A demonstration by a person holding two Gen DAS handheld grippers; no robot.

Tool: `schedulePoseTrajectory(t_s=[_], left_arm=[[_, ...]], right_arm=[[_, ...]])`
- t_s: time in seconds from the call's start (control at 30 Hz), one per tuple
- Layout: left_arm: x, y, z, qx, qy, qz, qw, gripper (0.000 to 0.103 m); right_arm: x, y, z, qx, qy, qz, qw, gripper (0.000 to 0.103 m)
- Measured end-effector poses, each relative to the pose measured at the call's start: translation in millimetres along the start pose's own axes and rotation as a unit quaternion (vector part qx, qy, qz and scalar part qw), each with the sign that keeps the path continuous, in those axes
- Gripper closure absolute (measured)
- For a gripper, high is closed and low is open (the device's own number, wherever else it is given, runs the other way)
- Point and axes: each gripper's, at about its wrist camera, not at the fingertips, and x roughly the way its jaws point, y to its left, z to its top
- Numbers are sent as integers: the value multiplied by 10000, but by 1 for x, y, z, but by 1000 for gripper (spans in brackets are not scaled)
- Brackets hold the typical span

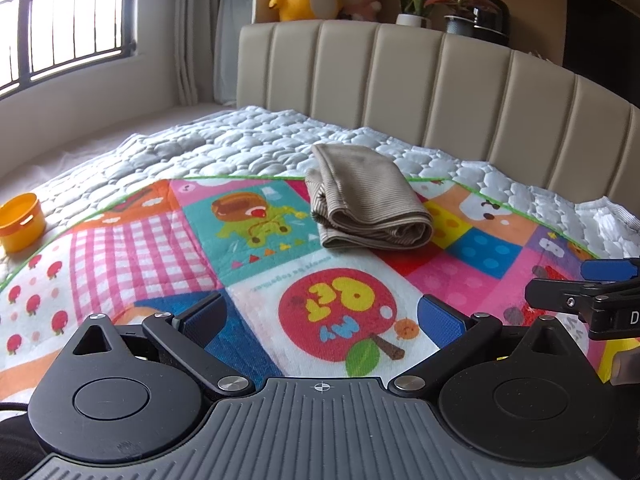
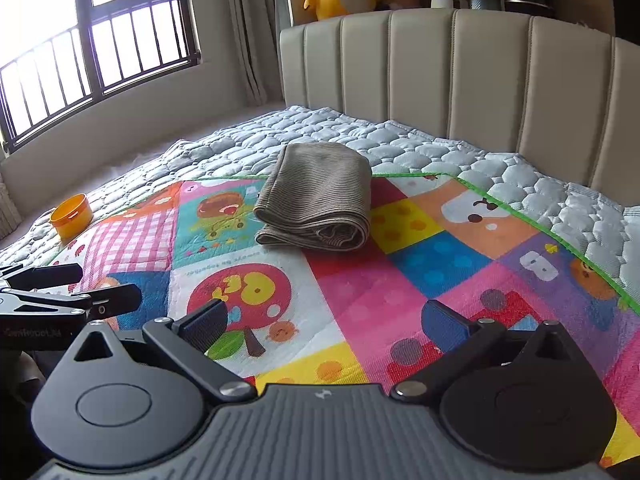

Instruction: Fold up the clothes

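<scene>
Your left tool (image 1: 320, 320) was spread wide and pinched nothing, hovering over the near part of the colourful play mat (image 1: 160, 248). Your right tool (image 2: 324, 320) was spread just as wide and empty, close beside it. The folded striped beige garment (image 1: 366, 206) lay at the mat's far edge, well apart from both tools. An orange cup (image 1: 22, 222) stood far left on the quilt (image 1: 248, 140).

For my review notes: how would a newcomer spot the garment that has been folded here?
Start at the padded beige headboard and come down to the colourful cartoon mat on the quilted bed. At the mat's far edge lies the folded garment, a compact taupe ribbed bundle, the only plain, muted thing on that bright patchwork.
</scene>
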Motion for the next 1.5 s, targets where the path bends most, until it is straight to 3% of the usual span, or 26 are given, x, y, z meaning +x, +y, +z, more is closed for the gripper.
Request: schedulePoseTrajectory(t_s=[1.5], left_arm=[[0,-2,0,67,22,21,10000,0]], right_arm=[[-1,1,0,-44,-3,5,10000,0]])
